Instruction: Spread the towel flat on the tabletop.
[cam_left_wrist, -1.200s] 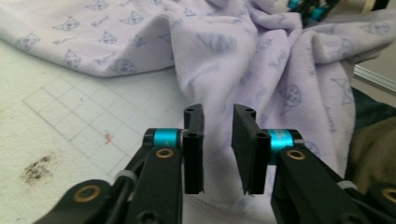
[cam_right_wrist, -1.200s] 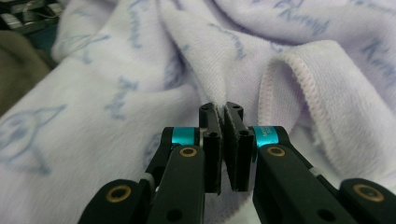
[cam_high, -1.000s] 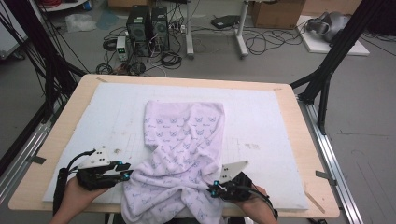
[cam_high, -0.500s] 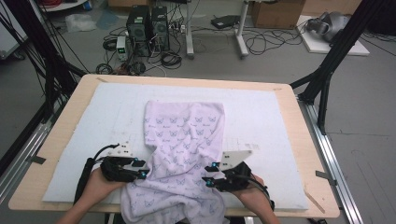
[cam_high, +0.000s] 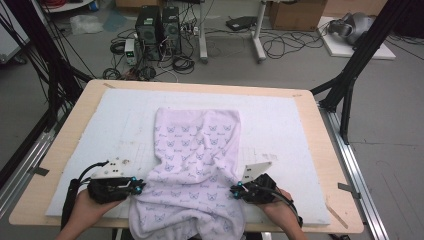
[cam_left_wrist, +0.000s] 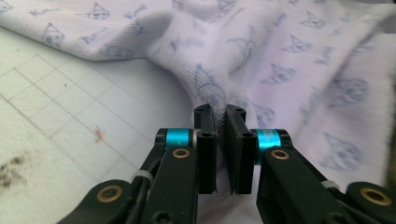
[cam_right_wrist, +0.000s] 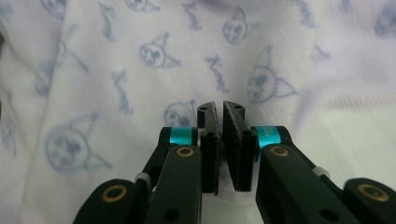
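Lilac cloth (cam_high: 195, 165) lies lengthwise, near-to-far.

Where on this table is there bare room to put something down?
Bare white mat lies right of the lilac cloth, and left of it up to the far edge. The near edge is crowded: left gripper and right gripper sit at the cloth's sides.

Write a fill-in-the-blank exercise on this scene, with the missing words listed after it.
1. The pale purple garment lies on a ____ mat.
2. The left hand-held gripper pinches the garment at the edge nearest the ____ side of the table.
3. The near end of the garment hangs over the ____ edge of the table.
4. The jaws of the right hand-held gripper are nearly ____.

Missing words: white; left; front; shut
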